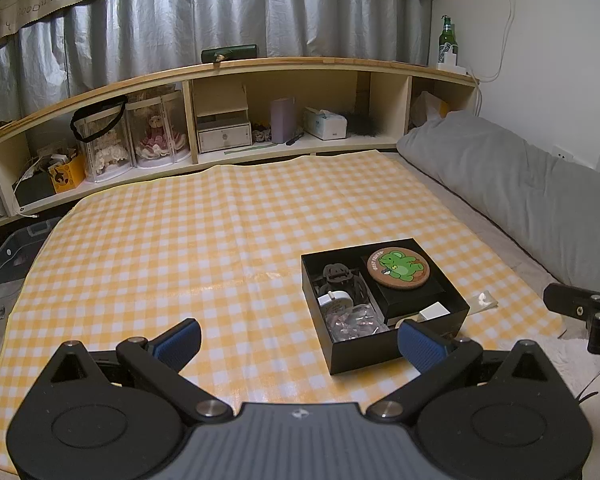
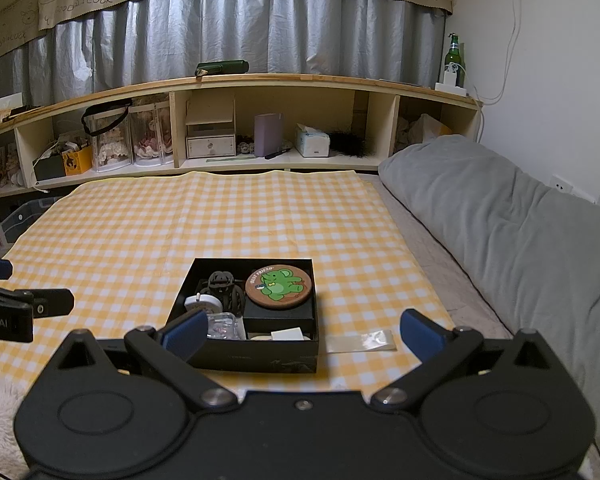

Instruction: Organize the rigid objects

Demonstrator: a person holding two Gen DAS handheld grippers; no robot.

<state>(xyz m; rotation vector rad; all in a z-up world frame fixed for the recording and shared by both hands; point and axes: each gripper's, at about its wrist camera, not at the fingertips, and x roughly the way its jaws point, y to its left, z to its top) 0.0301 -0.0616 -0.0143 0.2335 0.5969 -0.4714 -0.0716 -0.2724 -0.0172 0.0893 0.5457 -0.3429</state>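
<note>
Both tools spread wide and empty: left tool (image 1: pixel 298 344), right tool (image 2: pixel 302 334), hovering at the checked cloth's (image 1: pixel 160 248) near edge. Black box (image 2: pixel 260 356) near that edge, already packed; coaster (image 2: pixel 279 286) stacked on top, likely saving room.

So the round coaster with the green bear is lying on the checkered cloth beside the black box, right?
Not quite. The round coaster with the green bear lies inside the black box, on a smaller black case, not on the checkered cloth. The right wrist view shows it.
</note>
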